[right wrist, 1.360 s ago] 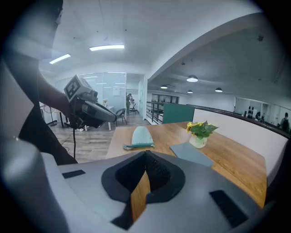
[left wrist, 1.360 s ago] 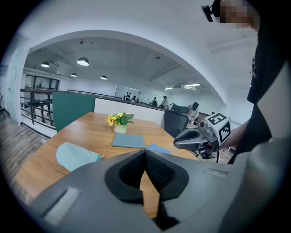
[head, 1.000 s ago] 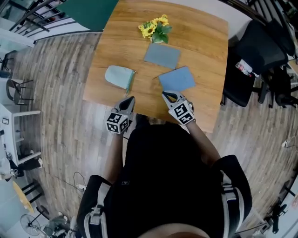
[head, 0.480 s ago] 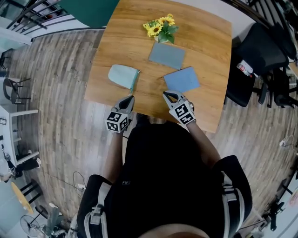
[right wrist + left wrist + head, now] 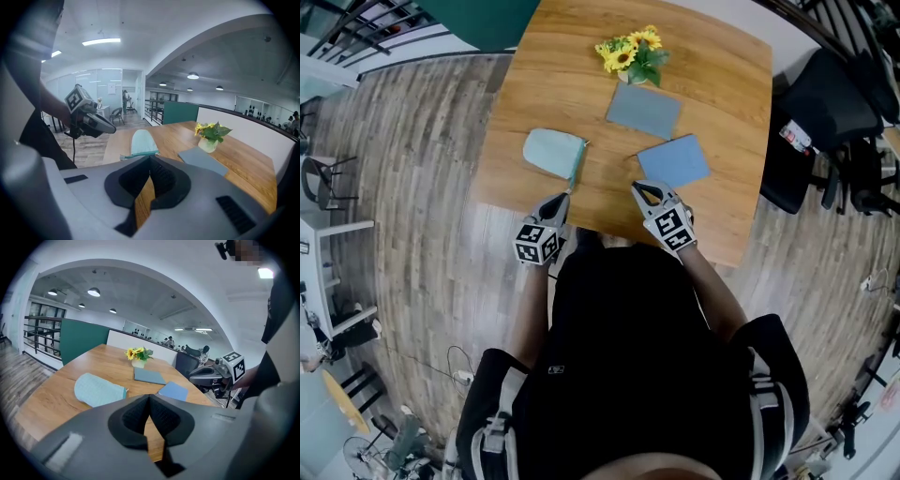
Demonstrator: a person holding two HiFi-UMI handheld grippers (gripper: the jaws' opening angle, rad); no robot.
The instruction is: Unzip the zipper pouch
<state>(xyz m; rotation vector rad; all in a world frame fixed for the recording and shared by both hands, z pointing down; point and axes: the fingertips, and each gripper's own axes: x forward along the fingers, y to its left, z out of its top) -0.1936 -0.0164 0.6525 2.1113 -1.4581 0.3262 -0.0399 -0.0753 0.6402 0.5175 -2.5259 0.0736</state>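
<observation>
Found left gripper (image 5: 561,200) and right gripper (image 5: 637,189) pinched together, empty, at near edge of table (image 5: 712,84). Saw mint zipper pouch (image 5: 551,150) lying flat just ahead of left one. Judged soft, light, floppy, apt to slide: pin fabric body, take pull end of zip edge (image 5: 576,167)

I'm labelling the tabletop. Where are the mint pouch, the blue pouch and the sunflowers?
mint pouch (image 5: 551,152): head view, middle of its fabric.
blue pouch (image 5: 674,161): head view, centre of its face.
sunflowers (image 5: 623,56): head view, on a yellow bloom.
</observation>
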